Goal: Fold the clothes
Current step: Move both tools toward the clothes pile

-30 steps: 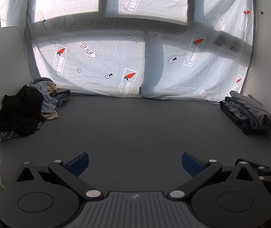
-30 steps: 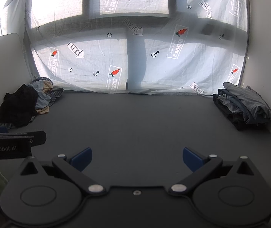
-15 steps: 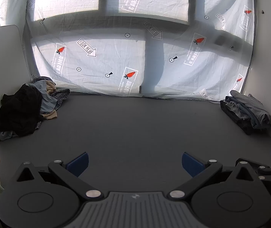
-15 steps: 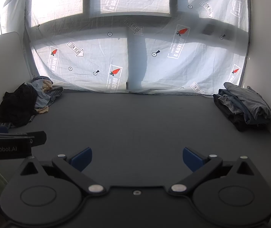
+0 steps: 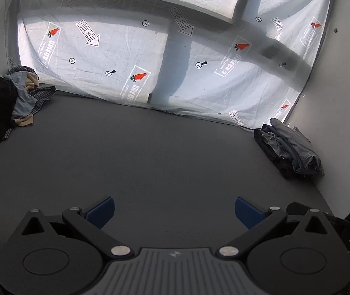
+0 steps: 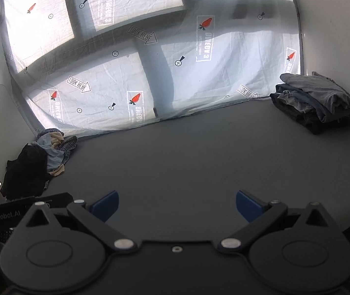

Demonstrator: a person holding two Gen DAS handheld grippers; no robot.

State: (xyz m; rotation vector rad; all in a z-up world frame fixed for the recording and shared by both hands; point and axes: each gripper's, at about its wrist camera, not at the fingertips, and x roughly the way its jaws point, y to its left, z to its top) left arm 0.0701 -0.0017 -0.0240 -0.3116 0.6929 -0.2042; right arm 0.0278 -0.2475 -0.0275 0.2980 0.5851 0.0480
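A heap of unfolded clothes [image 5: 5, 108], black, light blue, tan and checked, lies at the far left of the dark grey table [image 5: 162, 157]; it also shows in the right wrist view [image 6: 39, 162]. A stack of folded grey and dark clothes [image 5: 290, 147] sits at the far right, also in the right wrist view [image 6: 315, 103]. My left gripper [image 5: 173, 211] is open and empty above the table's near edge. My right gripper [image 6: 177, 205] is open and empty beside it, also near the front edge. Both are far from either pile.
A white printed sheet [image 5: 150, 56] hangs behind the table. A white wall [image 5: 342, 98] bounds the right side. A white panel [image 6: 0, 113] stands at the left. The left gripper's body [image 6: 7, 213] shows at the right wrist view's lower left.
Both grippers have tilted: the left view rolls so the right side drops, the right view rolls the other way. Both stay open and empty. The clothes have not moved.
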